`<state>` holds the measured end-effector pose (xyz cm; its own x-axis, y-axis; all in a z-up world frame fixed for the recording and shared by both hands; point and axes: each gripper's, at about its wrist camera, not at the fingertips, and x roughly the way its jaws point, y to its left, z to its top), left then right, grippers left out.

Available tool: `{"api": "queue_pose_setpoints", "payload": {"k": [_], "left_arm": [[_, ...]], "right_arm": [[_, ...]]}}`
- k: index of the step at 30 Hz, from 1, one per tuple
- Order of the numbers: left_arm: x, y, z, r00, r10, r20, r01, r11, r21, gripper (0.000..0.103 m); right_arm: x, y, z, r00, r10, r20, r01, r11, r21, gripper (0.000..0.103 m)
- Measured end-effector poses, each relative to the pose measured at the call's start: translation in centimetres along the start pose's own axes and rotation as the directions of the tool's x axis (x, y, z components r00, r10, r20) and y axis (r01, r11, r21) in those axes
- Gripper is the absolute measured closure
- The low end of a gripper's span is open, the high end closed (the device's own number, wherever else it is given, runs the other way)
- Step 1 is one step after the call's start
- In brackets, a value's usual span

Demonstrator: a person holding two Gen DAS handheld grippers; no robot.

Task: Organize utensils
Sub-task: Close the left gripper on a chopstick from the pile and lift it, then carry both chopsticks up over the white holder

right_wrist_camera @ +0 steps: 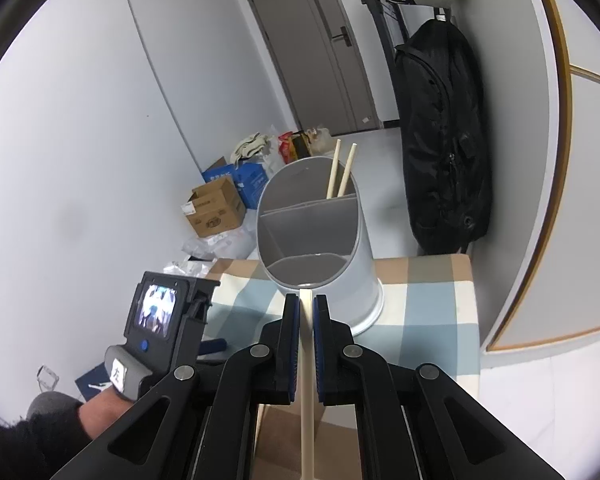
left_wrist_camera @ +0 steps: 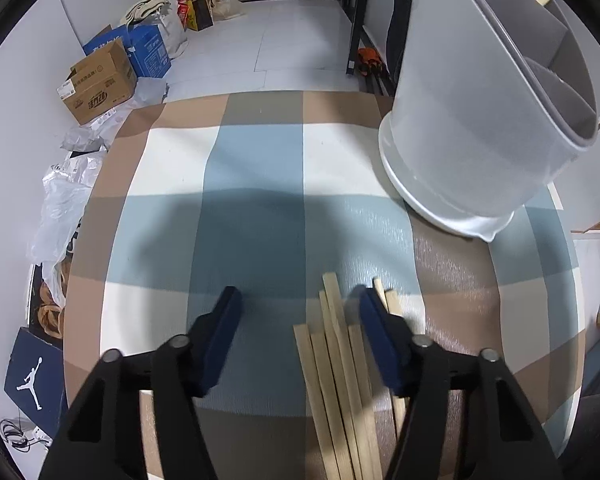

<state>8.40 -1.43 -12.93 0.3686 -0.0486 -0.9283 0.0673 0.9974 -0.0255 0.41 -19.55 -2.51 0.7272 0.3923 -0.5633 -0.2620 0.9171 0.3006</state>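
Observation:
A bundle of pale wooden chopsticks (left_wrist_camera: 332, 360) lies on the checked tablecloth (left_wrist_camera: 260, 160). My left gripper (left_wrist_camera: 299, 296) points down over it with jaws apart. Most sticks lie between the fingers, close to the right finger (left_wrist_camera: 376, 328); one or two lie outside it. The left pad stands well away from the wood. My right gripper (right_wrist_camera: 306, 300) is shut on a single chopstick (right_wrist_camera: 306, 360), whose tip points at the grey divided utensil holder (right_wrist_camera: 320, 240). Two chopsticks (right_wrist_camera: 342, 172) stand in the holder's back compartment. The holder (left_wrist_camera: 480, 120) stands at the table's far right in the left wrist view.
The back of the left gripper's body with its small screen (right_wrist_camera: 156, 312) and a hand in a dark sleeve (right_wrist_camera: 60, 420) show at lower left. Cardboard boxes (left_wrist_camera: 100, 80) and plastic bags (left_wrist_camera: 64, 200) lie on the floor past the table's left edge. A black bag (right_wrist_camera: 444, 140) hangs on the wall.

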Motion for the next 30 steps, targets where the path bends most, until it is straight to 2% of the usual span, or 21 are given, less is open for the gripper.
{"api": "queue_pose_setpoints", "payload": {"k": [3, 4, 5, 6, 11, 21, 26, 30], "left_arm": [[0.0, 0.5, 0.4, 1.000, -0.018, 0.009, 0.018, 1.000, -0.025, 0.080], [0.0, 0.6, 0.4, 0.999, -0.030, 0.013, 0.030, 0.999, -0.036, 0.084], [0.0, 0.7, 0.5, 0.998, -0.052, 0.018, 0.053, 0.998, -0.045, 0.094], [0.1, 0.8, 0.5, 0.997, -0.075, 0.017, 0.076, 0.996, -0.054, 0.099], [-0.2, 1.7, 0.3, 0.991, -0.128, 0.048, 0.134, 0.982, -0.133, 0.101], [-4.9, 1.6, -0.1, 0.970, -0.150, 0.192, 0.175, 0.976, -0.126, 0.102], [-7.1, 1.8, -0.6, 0.945, -0.178, 0.273, 0.217, 0.969, -0.120, 0.102], [-8.9, 1.6, -0.7, 0.917, -0.210, 0.339, 0.253, 0.963, -0.089, 0.103]], "right_arm": [[0.0, -0.2, 0.1, 1.000, 0.003, 0.002, -0.003, 1.000, 0.007, 0.097], [0.0, -0.2, 0.1, 1.000, 0.004, 0.002, -0.004, 1.000, 0.010, 0.097], [0.0, -0.3, 0.2, 1.000, 0.005, 0.003, -0.005, 1.000, 0.013, 0.097], [0.0, -0.3, 0.2, 1.000, 0.005, 0.003, -0.005, 1.000, 0.017, 0.097], [0.1, -0.4, 0.2, 1.000, -0.001, 0.007, 0.001, 1.000, 0.022, 0.097], [0.0, -0.6, 0.3, 0.999, -0.010, 0.041, 0.008, 0.999, 0.035, 0.097], [-1.0, -0.1, 0.4, 0.994, 0.013, 0.110, -0.017, 0.999, 0.033, 0.097], [-2.0, 0.3, 0.5, 0.983, 0.059, 0.175, -0.069, 0.996, 0.049, 0.097]]}}
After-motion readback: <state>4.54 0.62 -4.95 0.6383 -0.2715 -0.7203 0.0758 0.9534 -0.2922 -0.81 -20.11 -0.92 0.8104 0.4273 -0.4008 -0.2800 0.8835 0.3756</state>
